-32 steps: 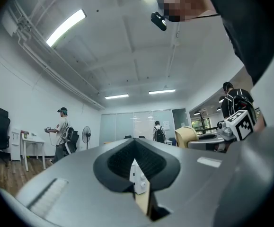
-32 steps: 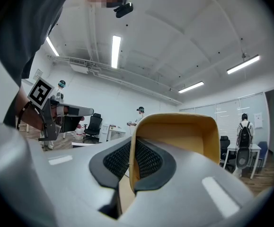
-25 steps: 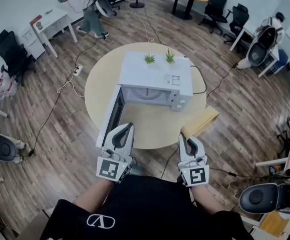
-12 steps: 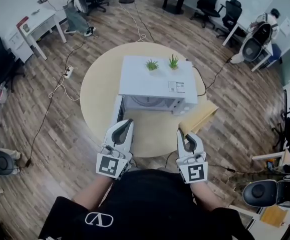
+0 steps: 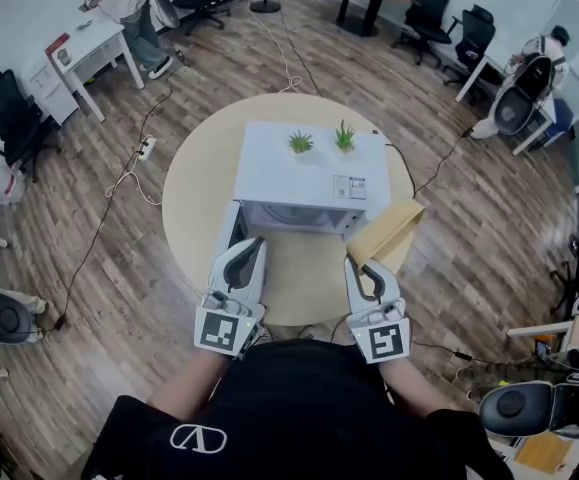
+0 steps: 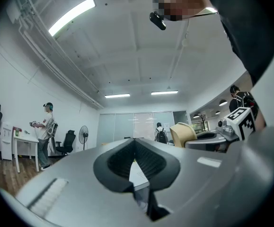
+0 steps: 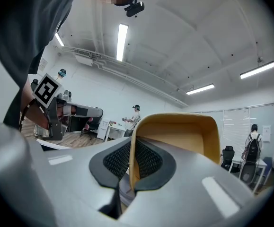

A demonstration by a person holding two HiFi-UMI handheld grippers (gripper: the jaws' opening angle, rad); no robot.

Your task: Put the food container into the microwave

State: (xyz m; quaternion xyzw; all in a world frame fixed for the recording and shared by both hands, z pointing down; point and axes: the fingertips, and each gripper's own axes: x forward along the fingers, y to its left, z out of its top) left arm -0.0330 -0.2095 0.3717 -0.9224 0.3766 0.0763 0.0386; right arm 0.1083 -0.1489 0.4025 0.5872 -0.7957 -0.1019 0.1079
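Observation:
A white microwave (image 5: 304,173) stands on a round table (image 5: 191,183), its door (image 5: 231,236) swung open at the left. My right gripper (image 5: 361,268) is shut on the rim of a tan food container (image 5: 389,230), which hangs over the table's right edge, right of the microwave's front. In the right gripper view the container (image 7: 184,136) rises between the pads of that gripper (image 7: 132,148). My left gripper (image 5: 252,248) hovers just before the open door, jaws shut on nothing. In the left gripper view its jaws (image 6: 135,143) meet, and the right gripper's marker cube (image 6: 241,119) shows beside.
Two small green plants (image 5: 300,142) (image 5: 344,136) sit on the microwave's top. Cables (image 5: 119,183) trail over the wooden floor around the table. Office chairs (image 5: 9,118), desks and several people stand at the room's edges.
Both grippers have moved closer to the microwave's front, the right one still carrying the food container. The left gripper's tips now sit by the open door.

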